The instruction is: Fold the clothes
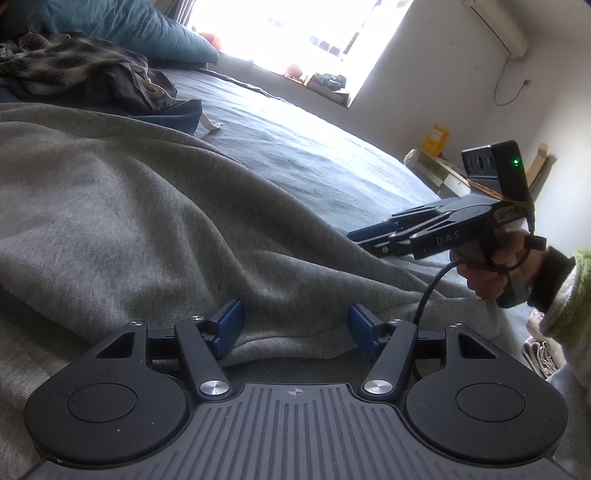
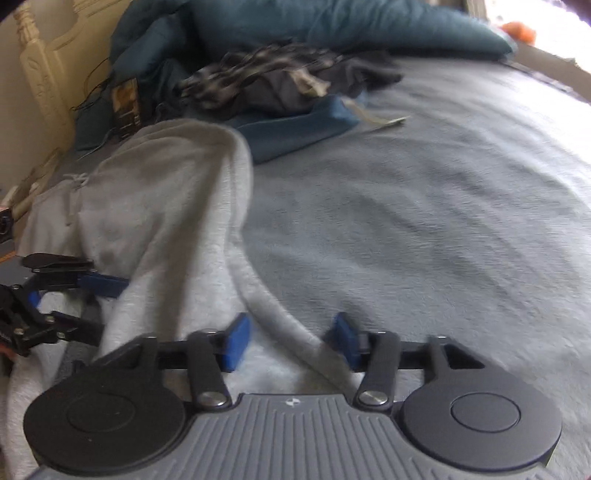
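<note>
A light grey garment lies rumpled over the grey bed sheet. In the left wrist view my left gripper is open, its blue pads on either side of a folded edge of the garment. My right gripper, held by a hand, hovers low over the garment's right edge. In the right wrist view my right gripper is open, and a narrow hem of the grey garment runs between its pads. My left gripper shows at the left edge, open around the fabric.
A heap of plaid and dark clothes and a blue cloth lie at the head of the bed, with a teal pillow behind. A cream headboard stands at left. Window, boxes by the wall.
</note>
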Tool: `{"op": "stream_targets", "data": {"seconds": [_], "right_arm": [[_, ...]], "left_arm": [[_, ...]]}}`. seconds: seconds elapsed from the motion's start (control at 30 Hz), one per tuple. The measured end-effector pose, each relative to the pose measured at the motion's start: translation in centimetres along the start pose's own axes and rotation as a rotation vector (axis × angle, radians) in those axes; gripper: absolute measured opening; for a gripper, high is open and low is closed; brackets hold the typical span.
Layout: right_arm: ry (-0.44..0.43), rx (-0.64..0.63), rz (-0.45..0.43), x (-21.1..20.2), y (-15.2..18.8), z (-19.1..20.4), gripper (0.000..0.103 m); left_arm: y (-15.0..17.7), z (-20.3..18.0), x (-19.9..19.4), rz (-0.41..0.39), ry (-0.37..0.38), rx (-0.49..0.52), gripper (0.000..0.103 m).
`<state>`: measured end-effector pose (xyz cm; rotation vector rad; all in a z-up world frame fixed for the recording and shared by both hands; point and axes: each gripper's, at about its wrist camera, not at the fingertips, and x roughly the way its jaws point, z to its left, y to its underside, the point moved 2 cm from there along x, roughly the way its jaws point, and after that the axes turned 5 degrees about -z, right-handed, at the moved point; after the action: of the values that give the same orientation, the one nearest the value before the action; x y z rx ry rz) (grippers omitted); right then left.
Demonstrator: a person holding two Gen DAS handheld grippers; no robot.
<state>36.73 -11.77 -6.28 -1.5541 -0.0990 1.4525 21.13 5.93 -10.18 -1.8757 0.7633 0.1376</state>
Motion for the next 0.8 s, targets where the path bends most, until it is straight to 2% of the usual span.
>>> {"op": "stream_targets", "data": {"seconds": [0.1,0.17,0.2,0.27,0.3,0.33,0.43,0.57,0.7,0.8], "right_arm": [[0.062,-0.039,0.03,0.3,0.1,1.8,0.066],[0.103,-0.065,0.049,0.5,0.1,3.0,0.064],[0.124,-0.078,0.059,0.6,0.1,3.5,0.057],[0.165,-0.108,0.077,0.8,0.2,4.8,0.037],[0.193,-0.138,0.081,0.7,0.3,5.9,0.012],[0.237,-0.171,0.084,0.7,0.4,7.0,0.006],[0.368,-0.216,0.026,-0.6,0.3,8.9,0.005],[0.599,-0.274,-0.067,-2.5,-1.0,8.6,0.005],[0.646,-0.25,-0.075,-0.8,-1.7,5.9,0.005],[0.617,-0.185,-0.039,1.6,-1.2,3.4,0.005]], "left_arm": [[0.0,0.1,0.0,0.0,0.005,-0.005,0.064],[0.0,0.2,0.0,0.0,0.007,-0.008,0.064],[0.0,0.2,0.0,0.0,0.008,-0.009,0.064],[0.0,0.3,0.0,-0.001,0.01,-0.011,0.064],[-0.1,0.3,0.0,-0.001,0.011,-0.013,0.064],[-0.1,0.3,-0.1,-0.001,0.011,-0.013,0.064],[0.0,0.3,-0.1,0.0,0.011,-0.01,0.064],[-0.1,0.3,0.0,0.004,0.003,0.002,0.064],[-0.1,0.3,0.0,0.004,0.001,0.005,0.064],[-0.1,0.2,0.1,0.004,0.002,0.009,0.064]]}}
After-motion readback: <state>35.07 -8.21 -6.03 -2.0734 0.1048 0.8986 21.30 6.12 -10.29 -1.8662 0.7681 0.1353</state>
